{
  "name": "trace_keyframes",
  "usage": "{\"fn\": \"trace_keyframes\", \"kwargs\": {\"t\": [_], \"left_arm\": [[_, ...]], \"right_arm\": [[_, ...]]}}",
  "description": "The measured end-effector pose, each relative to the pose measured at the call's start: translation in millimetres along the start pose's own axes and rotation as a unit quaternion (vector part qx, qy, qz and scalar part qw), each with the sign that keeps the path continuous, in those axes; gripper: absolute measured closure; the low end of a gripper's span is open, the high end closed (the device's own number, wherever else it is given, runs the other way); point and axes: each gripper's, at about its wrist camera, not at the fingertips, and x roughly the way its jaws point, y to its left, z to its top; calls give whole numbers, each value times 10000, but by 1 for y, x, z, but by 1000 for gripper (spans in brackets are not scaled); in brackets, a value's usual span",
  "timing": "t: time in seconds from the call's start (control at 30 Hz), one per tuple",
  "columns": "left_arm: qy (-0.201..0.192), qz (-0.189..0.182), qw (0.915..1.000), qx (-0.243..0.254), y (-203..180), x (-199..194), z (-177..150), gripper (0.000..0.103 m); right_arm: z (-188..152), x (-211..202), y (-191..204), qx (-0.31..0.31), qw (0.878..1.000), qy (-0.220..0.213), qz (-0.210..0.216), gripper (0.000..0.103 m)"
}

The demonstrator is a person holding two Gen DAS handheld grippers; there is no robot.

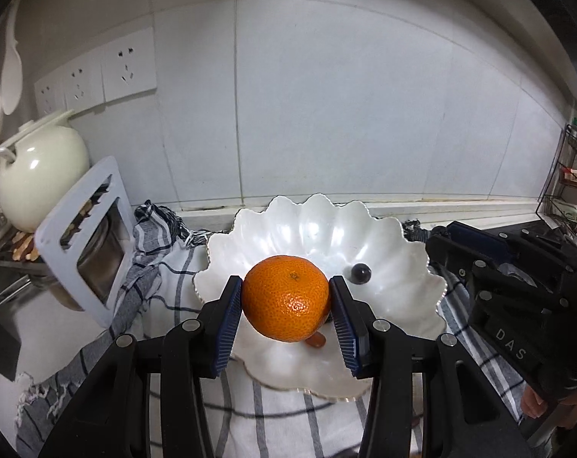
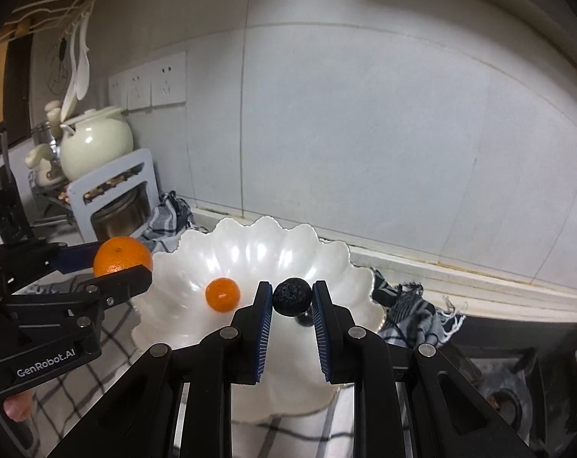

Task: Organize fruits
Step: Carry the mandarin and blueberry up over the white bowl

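White wall tiles (image 1: pixel 364 95) and a striped cloth (image 1: pixel 166 278) on the counter framed the scene, with a row of wall sockets (image 1: pixel 97 76), a cream ceramic pot (image 1: pixel 40 168) and a pale blue rack (image 1: pixel 94 236) at the left. On the cloth stood a scalloped white bowl (image 2: pixel 273 240). The left gripper (image 1: pixel 286 305) pinched a large orange (image 1: pixel 286 297) between its blue pads, holding it above the near part of the bowl; in the right wrist view that fruit appeared over the bowl's left rim. The right gripper (image 2: pixel 291 301) was closed on a small dark round fruit (image 2: pixel 292 295), held just above the bowl's interior. Inside the bowl lay a small orange (image 2: pixel 222 294), to the left of the dark fruit and apart from it. In the left wrist view a dark round fruit showed over the bowl at the right, beside the right gripper's black body, and a small orange-brown fruit peeked from under the large orange.
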Motion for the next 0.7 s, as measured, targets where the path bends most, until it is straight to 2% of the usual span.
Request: {"fn": "trace_keyframes", "kwargs": {"t": [0.17,0.47,0.7], "left_arm": [[178,-7,9998,44,0,27,12,57],[531,188,9984,83,6,80,31,58],[881,204,9959,38,11,115,38,58]], "right_arm": [[10,33,-5,64,9995,275,123,80],[23,94,-22,275,9956,883,170,80],[25,125,-26,356,9914,1239,230,80]]}}
